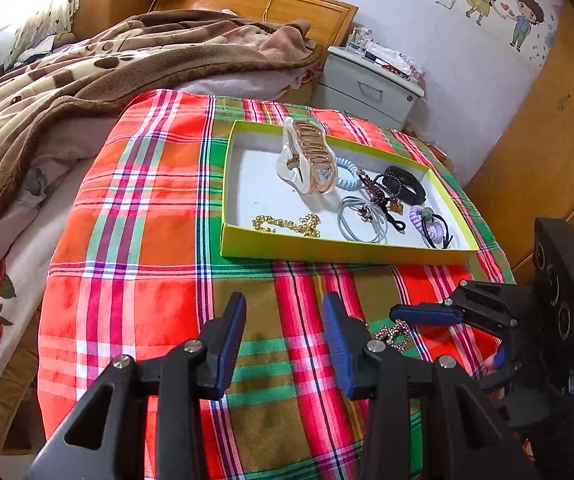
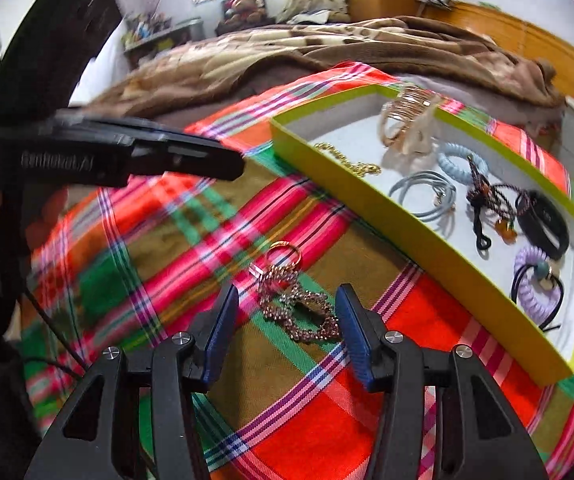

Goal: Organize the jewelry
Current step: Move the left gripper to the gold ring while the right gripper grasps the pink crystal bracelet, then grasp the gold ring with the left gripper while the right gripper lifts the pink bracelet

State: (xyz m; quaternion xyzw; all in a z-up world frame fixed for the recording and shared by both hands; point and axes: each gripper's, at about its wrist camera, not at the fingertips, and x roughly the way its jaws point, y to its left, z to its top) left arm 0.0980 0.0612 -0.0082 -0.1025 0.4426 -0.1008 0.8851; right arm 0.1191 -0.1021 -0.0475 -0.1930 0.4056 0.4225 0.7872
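Observation:
A sparkly rhinestone chain point(image 2: 299, 308) with a gold ring point(image 2: 283, 254) lies on the plaid cloth point(image 2: 191, 248), outside the tray. My right gripper point(image 2: 287, 296) stands open low over it, one pad on each side and neither pressing. The chain point(image 1: 395, 332) also peeks out in the left wrist view under a finger point(image 1: 423, 315) of the right gripper. My left gripper point(image 1: 284, 304) is open over bare cloth with nothing in it. The yellow-green tray point(image 1: 327, 254) holds a clear hair claw point(image 1: 307, 156), a gold chain point(image 1: 287, 224), a black band point(image 1: 407, 184) and several hair ties.
A brown blanket point(image 1: 87, 80) is heaped on the bed behind the cloth. A white nightstand point(image 1: 367, 84) stands beyond the tray, and a wooden wardrobe point(image 1: 547, 140) is at the right. The cloth's edge drops off at the left.

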